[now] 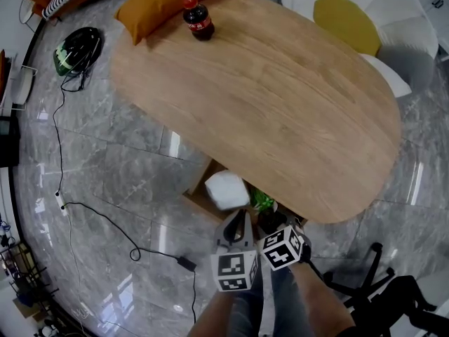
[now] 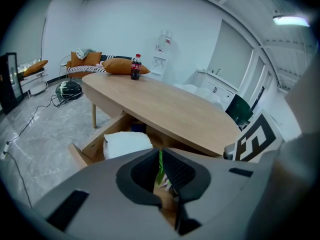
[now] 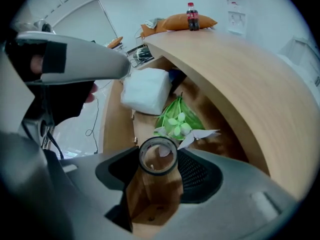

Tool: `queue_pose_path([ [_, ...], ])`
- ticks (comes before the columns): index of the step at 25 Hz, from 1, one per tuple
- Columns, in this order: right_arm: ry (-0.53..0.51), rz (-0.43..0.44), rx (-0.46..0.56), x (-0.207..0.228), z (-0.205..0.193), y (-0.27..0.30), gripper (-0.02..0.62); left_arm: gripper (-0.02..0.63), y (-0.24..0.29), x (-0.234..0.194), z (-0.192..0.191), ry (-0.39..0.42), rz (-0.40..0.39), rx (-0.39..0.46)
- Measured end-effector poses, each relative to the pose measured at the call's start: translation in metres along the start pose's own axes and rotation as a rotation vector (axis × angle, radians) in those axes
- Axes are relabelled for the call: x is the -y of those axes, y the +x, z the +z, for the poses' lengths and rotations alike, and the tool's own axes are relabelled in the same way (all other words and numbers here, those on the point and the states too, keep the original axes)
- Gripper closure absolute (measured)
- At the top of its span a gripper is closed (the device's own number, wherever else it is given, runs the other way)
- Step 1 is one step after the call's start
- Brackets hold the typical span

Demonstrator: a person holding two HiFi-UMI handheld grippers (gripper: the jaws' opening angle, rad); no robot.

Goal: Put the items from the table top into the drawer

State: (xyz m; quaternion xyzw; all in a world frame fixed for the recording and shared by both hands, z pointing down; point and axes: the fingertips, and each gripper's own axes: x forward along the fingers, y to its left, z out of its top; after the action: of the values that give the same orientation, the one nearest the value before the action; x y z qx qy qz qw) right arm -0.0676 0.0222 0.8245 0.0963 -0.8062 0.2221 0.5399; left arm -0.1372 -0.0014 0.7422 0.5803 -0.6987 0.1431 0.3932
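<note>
A cola bottle [image 1: 198, 18] stands at the far end of the oval wooden table [image 1: 280, 97]. Under the table's near edge the drawer [image 1: 200, 195] is pulled out, with a white package [image 1: 226, 189] and a green plant sprig [image 1: 262, 201] lying in it. My right gripper [image 3: 158, 159] points down over the drawer and is shut on a roll of tape [image 3: 158, 172], a ring held between its pads. My left gripper [image 2: 161, 169] hangs beside it, to its left in the head view, jaws shut with nothing between them. In the right gripper view the package [image 3: 146, 90] and the sprig [image 3: 175, 119] lie just beyond the roll.
An orange pillow [image 1: 165, 2] rests on the table's far end beside the bottle. A helmet [image 1: 78, 48] and a cable [image 1: 105, 220] lie on the marble floor at the left. A white chair with a yellow cushion [image 1: 347, 20] stands beyond the table, a black chair base [image 1: 379, 293] near my right.
</note>
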Motion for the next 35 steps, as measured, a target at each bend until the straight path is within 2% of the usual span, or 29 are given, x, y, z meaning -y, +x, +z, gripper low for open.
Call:
queue_pose_path([
  [7,0.017,-0.061,-0.038,0.008,0.001,0.006,0.354,0.58,-0.003,-0.014,-0.001,-0.001,0.014,0.004],
  [18,0.074,-0.031,0.002,0.007,0.008,0.004,0.336,0.58,-0.007,-0.02,-0.003,-0.012,0.015,0.007],
  [23,0.137,0.025,0.062,0.003,0.015,-0.007,0.336,0.58,-0.008,-0.018,-0.001,-0.007,0.008,0.012],
  [29,0.15,0.095,0.159,-0.007,0.026,-0.032,0.336,0.58,-0.012,-0.009,0.011,0.006,-0.003,0.018],
  [35,0.193,0.09,0.268,0.0,0.049,-0.087,0.334,0.58,-0.027,0.004,0.031,0.029,-0.016,0.028],
])
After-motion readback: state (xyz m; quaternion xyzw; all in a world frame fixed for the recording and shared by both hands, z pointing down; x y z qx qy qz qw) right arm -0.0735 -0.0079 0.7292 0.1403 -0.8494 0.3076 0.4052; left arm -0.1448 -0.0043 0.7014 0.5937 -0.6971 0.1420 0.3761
